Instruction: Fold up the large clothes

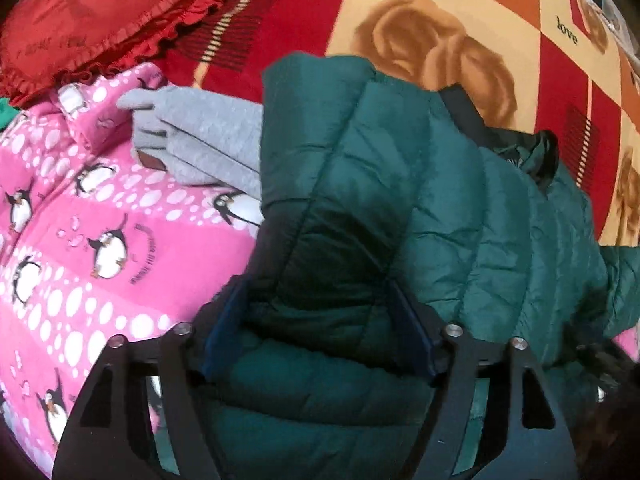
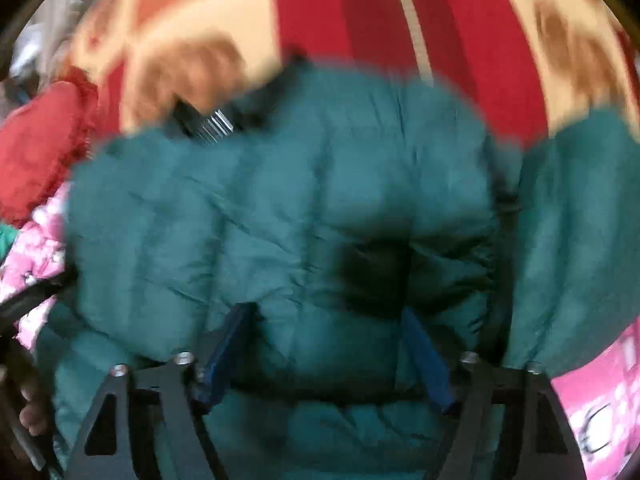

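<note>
Item: green quilted puffer jacket (image 1: 420,184), bulky, glossy shell, lying in a folded heap on a red-and-cream rose-print blanket (image 1: 420,8); its left part overlaps a pink penguin-print fleece (image 1: 100,240), beside a folded grey garment (image 1: 200,140) that rests on the fleece. A red frilled cushion (image 1: 100,12) sits beyond, well apart from the jacket. Left gripper (image 1: 320,320): fingers spread, a thick fold of jacket bulging up between the blue pads (image 1: 224,332); the pads appear to stand off the fabric rather than bite into it. Right gripper (image 2: 324,340): fingers likewise spread wide over a padded mound of the same jacket, nothing pinched; this view is smeared by motion, so fine contact cannot be told. A bare hand (image 2: 30,412) shows at the lower left edge of the right view, on the other tool's handle. Condition of task: jacket folded at least once, fold apparently being set down. Hazards, as judged: puffy filling is springy, so with both sets of fingers loose the top layer may lift and unfold itself; the slick shell may slide off the fleece beneath; a fingertip dragged away may catch a quilting seam and pull the fold crooked; any shove leftward may disturb the grey garment close by.
</note>
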Demonstrator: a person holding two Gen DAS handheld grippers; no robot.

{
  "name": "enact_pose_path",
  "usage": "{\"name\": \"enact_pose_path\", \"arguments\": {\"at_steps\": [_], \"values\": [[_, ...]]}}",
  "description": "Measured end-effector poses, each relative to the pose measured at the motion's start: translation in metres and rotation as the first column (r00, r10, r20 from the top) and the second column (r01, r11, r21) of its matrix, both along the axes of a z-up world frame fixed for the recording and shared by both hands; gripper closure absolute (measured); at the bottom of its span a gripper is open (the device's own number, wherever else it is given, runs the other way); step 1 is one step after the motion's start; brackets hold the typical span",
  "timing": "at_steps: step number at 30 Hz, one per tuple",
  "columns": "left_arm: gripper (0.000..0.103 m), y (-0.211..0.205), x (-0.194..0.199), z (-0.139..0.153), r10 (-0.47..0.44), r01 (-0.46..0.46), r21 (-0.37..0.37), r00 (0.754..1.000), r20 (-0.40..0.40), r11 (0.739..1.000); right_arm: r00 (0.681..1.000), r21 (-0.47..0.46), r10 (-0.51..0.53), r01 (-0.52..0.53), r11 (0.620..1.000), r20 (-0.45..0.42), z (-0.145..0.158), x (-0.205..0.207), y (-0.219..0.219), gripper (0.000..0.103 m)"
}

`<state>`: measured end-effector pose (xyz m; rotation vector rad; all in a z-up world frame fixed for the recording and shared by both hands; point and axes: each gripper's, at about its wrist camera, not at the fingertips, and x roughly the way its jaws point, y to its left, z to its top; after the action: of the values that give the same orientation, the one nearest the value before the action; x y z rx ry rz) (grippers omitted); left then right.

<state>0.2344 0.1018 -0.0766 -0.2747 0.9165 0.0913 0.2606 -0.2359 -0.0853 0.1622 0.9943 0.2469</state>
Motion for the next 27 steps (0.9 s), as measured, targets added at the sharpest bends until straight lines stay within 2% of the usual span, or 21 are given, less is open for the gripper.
{"name": "enact_pose_path", "arguments": {"at_steps": [3, 6, 8, 10, 12, 14, 17, 19, 21, 22, 26, 27], "values": [[0.03, -0.003, -0.001, 0.0, -0.004, 0.004, 0.022, 1.0, 0.004, 1.0, 1.0, 0.037, 0.011, -0.011, 0.999, 0.001, 0.001, 0.001, -0.003, 0.014], [0.03, -0.001, -0.004, 0.002, 0.002, -0.002, 0.023, 1.0, 0.008, 1.0, 0.999, -0.004, 0.046, -0.046, 0.999, -0.007, -0.001, 0.001, 0.006, 0.006], [0.03, 0.001, -0.007, 0.004, 0.016, -0.017, 0.03, 1.0, 0.012, 0.999, 0.999, -0.017, 0.041, -0.04, 0.999, 0.017, 0.004, -0.002, 0.007, 0.005], [0.03, 0.003, -0.012, 0.011, 0.041, -0.042, 0.035, 0.999, 0.036, 0.998, 0.996, 0.004, -0.006, 0.006, 1.0, 0.094, 0.016, -0.013, -0.004, 0.009], [0.03, 0.004, -0.019, 0.023, 0.055, -0.058, 0.038, 0.995, 0.089, 0.998, 0.971, 0.025, -0.12, 0.117, 0.993, 0.208, 0.044, -0.031, -0.032, 0.009], [0.03, 0.005, -0.027, 0.033, 0.062, -0.069, 0.046, 0.989, 0.131, 0.997, 0.912, 0.008, -0.244, 0.256, 0.967, 0.329, 0.069, -0.05, -0.074, 0.009], [0.03, 0.005, -0.035, 0.043, 0.063, -0.07, 0.038, 0.985, 0.158, 0.997, 0.841, -0.035, -0.396, 0.438, 0.898, 0.369, 0.079, -0.059, -0.152, 0.009], [0.03, 0.005, -0.035, 0.043, 0.054, -0.058, 0.028, 0.988, 0.148, 0.998, 0.825, -0.046, -0.452, 0.495, 0.868, 0.339, 0.075, -0.056, -0.207, 0.009], [0.03, 0.0, -0.034, 0.042, 0.029, -0.033, 0.028, 0.991, 0.13, 0.999, 0.794, -0.065, -0.534, 0.573, 0.817, 0.29, 0.066, -0.054, -0.269, 0.009], [0.03, -0.003, -0.033, 0.041, 0.02, -0.024, 0.035, 0.992, 0.123, 0.999, 0.769, -0.037, -0.58, 0.61, 0.791, 0.267, 0.06, -0.055, -0.304, 0.009], [0.03, -0.02, -0.031, 0.037, -0.018, 0.008, 0.081, 0.993, 0.117, 0.997, 0.738, 0.115, -0.663, 0.653, 0.749, 0.126, 0.036, -0.045, -0.384, 0.009], [0.03, -0.023, -0.032, 0.036, -0.024, 0.013, 0.092, 0.993, 0.118, 0.996, 0.739, 0.169, -0.67, 0.653, 0.738, 0.069, 0.024, -0.039, -0.399, 0.009]]}}
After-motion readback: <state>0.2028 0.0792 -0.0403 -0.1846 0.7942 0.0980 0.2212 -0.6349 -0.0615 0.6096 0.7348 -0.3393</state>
